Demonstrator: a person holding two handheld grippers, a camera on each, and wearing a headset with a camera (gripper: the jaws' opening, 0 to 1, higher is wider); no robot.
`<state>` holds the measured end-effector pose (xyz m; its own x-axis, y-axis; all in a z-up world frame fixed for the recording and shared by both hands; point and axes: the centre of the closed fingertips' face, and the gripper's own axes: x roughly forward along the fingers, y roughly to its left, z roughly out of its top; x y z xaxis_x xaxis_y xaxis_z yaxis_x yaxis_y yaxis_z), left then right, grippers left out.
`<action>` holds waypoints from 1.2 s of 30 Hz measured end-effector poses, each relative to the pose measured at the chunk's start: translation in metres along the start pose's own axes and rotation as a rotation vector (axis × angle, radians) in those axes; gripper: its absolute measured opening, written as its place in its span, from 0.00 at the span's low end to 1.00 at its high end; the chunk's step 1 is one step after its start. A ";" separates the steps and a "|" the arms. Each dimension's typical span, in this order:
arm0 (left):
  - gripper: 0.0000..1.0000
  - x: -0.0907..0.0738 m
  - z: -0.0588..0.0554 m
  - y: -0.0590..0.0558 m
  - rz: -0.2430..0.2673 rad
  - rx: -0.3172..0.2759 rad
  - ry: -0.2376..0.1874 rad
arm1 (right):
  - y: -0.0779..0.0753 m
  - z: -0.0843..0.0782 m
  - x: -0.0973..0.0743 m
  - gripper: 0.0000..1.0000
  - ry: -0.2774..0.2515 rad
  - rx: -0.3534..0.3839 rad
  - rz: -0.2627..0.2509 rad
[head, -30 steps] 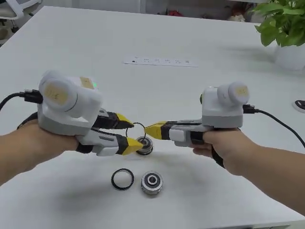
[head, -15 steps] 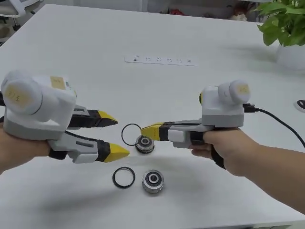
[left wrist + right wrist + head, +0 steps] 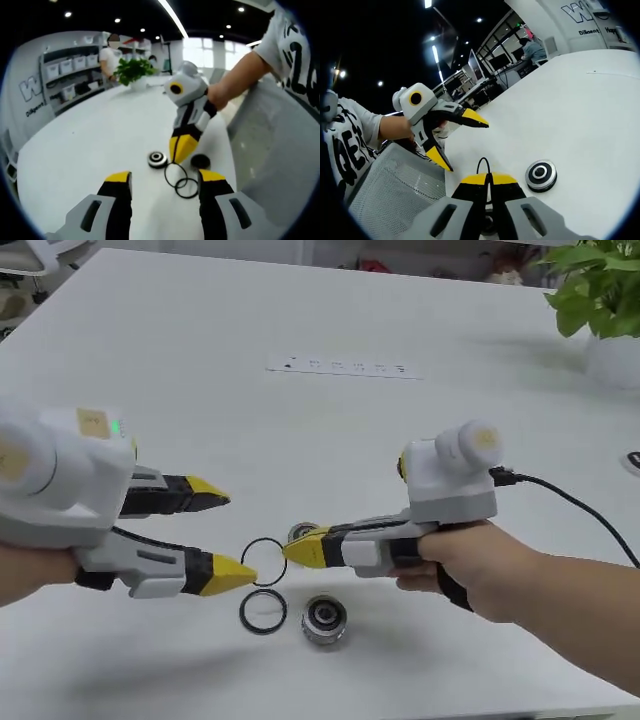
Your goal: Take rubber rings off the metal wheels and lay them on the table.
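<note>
My right gripper is shut on a thin black rubber ring and holds it just above the white table. That same ring sticks up from its closed jaws in the right gripper view, and it hangs below the yellow tips as the held ring in the left gripper view. A second ring lies flat beside a metal wheel. Another wheel peeks out behind the right gripper. My left gripper is open, just left of the held ring, gripping nothing.
A white power strip lies farther back on the table. A potted plant stands at the far right corner. The right gripper's black cable trails off to the right. The table's near edge runs just below the wheels.
The left gripper let go at the wheel, opened and drew back to the left. The right gripper carried the ring off that wheel, down and nearer, toward the ring on the table.
</note>
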<state>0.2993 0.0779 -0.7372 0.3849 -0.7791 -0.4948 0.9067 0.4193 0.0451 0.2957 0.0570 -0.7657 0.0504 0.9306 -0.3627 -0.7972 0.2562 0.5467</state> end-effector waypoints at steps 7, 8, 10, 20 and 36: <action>0.54 -0.003 -0.004 0.000 0.007 -0.012 0.005 | 0.001 -0.019 0.003 0.00 0.077 0.025 0.019; 0.54 -0.003 -0.004 0.000 0.008 -0.011 0.005 | 0.001 -0.020 0.004 0.00 0.082 0.027 0.023; 0.54 -0.003 -0.004 0.000 0.008 -0.012 0.005 | 0.001 -0.023 0.005 0.00 0.091 0.030 0.027; 0.53 -0.002 -0.005 -0.001 0.005 -0.011 0.012 | -0.002 -0.035 0.006 0.00 0.151 0.044 0.017; 0.53 -0.004 -0.009 -0.001 0.009 -0.016 0.019 | -0.004 -0.031 0.007 0.09 0.138 0.016 -0.007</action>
<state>0.2953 0.0844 -0.7427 0.3899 -0.7660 -0.5110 0.9001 0.4342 0.0360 0.2808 0.0541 -0.7934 -0.0284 0.8844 -0.4659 -0.7875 0.2673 0.5553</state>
